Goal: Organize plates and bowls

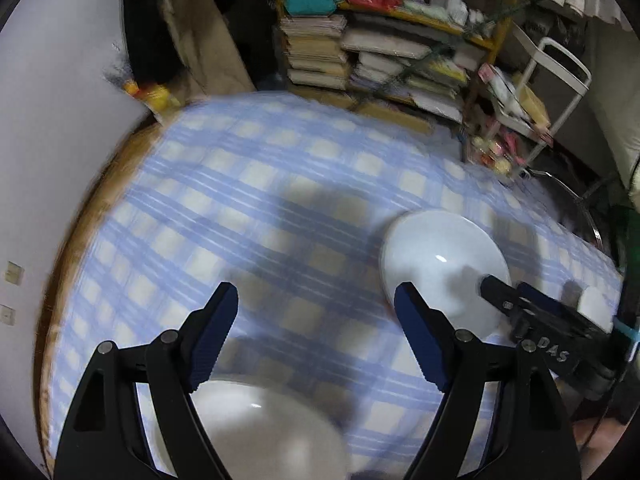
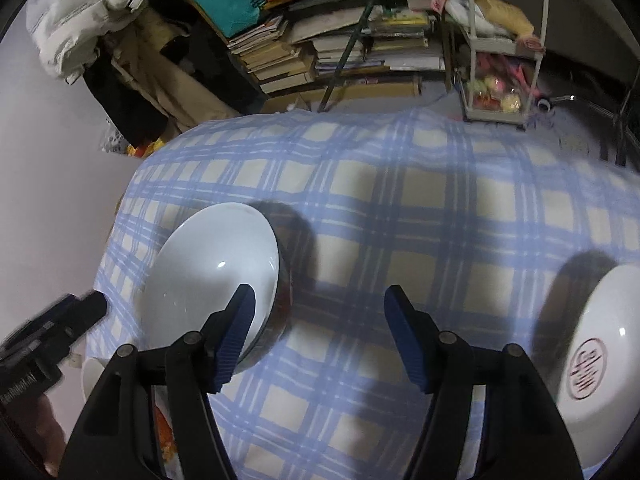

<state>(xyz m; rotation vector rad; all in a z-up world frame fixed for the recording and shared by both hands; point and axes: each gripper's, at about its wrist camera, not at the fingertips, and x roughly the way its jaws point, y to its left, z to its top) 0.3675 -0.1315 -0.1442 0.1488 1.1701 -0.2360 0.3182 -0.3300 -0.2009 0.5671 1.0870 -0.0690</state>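
Observation:
Both views look down on a table under a blue checked cloth [image 1: 248, 216]. My left gripper [image 1: 316, 320] hangs open over bare cloth with nothing between its fingers. A white bowl [image 1: 260, 432] lies just below it at the near edge. Another white bowl [image 1: 440, 264] sits to its right, with the right gripper's fingers [image 1: 504, 296] at that bowl's rim. In the right wrist view my right gripper [image 2: 320, 320] is open and empty above the cloth. That white bowl [image 2: 216, 280] is by its left finger. A white plate with a red seal mark [image 2: 592, 356] lies at the right.
The left gripper [image 2: 76, 316] shows at the left edge, beside a small white dish [image 2: 90, 372]. Past the table's far edge stand a shelf with stacked books [image 1: 320, 52] and a white trolley [image 2: 500, 60]. A pale wall [image 1: 60, 100] runs along the left.

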